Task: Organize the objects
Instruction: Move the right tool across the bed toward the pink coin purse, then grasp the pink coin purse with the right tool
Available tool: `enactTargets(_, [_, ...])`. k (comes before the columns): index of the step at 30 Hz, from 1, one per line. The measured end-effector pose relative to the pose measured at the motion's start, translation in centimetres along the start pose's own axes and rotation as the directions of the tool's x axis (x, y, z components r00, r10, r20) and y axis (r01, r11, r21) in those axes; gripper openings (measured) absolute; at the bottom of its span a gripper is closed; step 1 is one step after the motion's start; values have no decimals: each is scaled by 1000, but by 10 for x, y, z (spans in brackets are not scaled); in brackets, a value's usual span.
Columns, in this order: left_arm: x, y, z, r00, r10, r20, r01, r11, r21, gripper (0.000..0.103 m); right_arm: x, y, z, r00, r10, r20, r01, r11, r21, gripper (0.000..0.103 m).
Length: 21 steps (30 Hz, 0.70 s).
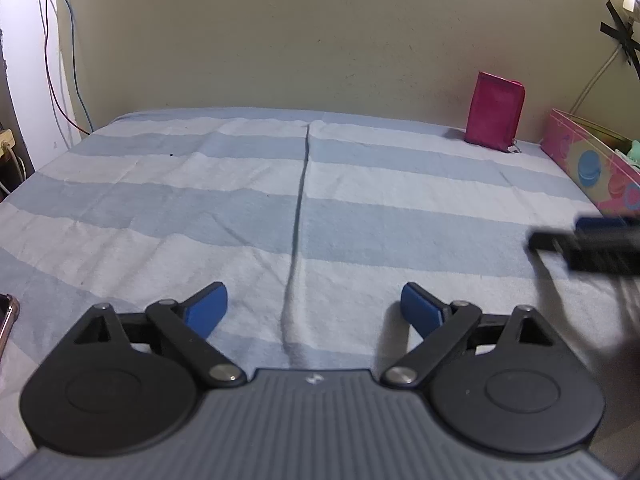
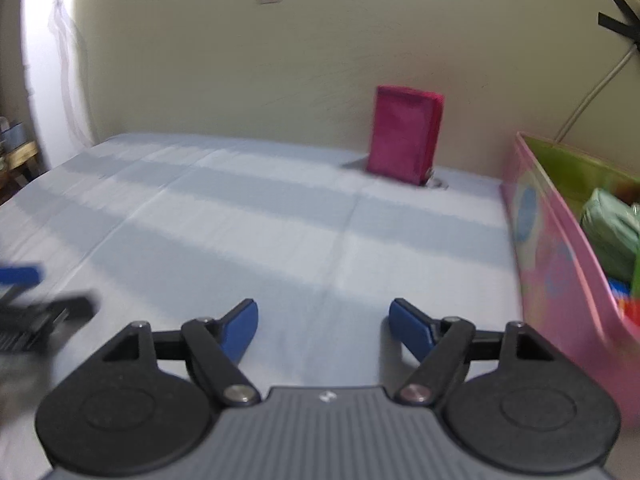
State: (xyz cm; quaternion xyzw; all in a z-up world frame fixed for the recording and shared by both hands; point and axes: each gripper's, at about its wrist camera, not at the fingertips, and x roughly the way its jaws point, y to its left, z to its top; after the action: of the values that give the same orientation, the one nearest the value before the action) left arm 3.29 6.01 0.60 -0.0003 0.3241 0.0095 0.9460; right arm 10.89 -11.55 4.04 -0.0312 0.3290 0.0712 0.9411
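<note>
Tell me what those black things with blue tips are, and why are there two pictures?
Those are grabbing tools. A person holds one in each hand, and each has a little camera looking out along its two fingers. So one picture comes from the left hand-held gripper and the other from the right hand-held gripper. The blue tips are soft pads for pinching things. Both tools are open and hold nothing right now. Below them is a striped blue and white cloth. A pink pouch stands against the wall at the back. On the right is a pink box with a green packet and other small things inside. The blurry dark shape at each picture's edge is the other tool.
</note>
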Motion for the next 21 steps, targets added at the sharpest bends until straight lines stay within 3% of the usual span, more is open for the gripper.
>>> enactTargets(4, [1, 1, 1, 1000, -3, 1, 3, 1000, -2, 96, 25, -11, 29, 996, -67, 67, 64, 997, 38, 85])
enactTargets(11, [-1, 4, 1, 1000, -15, 10, 15, 1000, -25, 96, 47, -32, 87, 967, -164, 194, 160, 986, 38, 85])
enactTargets(14, [-2, 6, 1, 1000, -24, 14, 25, 999, -39, 96, 48, -32, 109, 956, -173, 238, 182, 983, -15, 84])
enactTargets(17, [-2, 8, 1, 999, -36, 18, 37, 998, -50, 96, 47, -26, 125, 953, -144, 265, 178, 978, -110, 75])
enactTargets(21, [-2, 10, 2, 998, -54, 20, 55, 997, -60, 97, 63, -19, 144, 969, -139, 205, 181, 962, -205, 60])
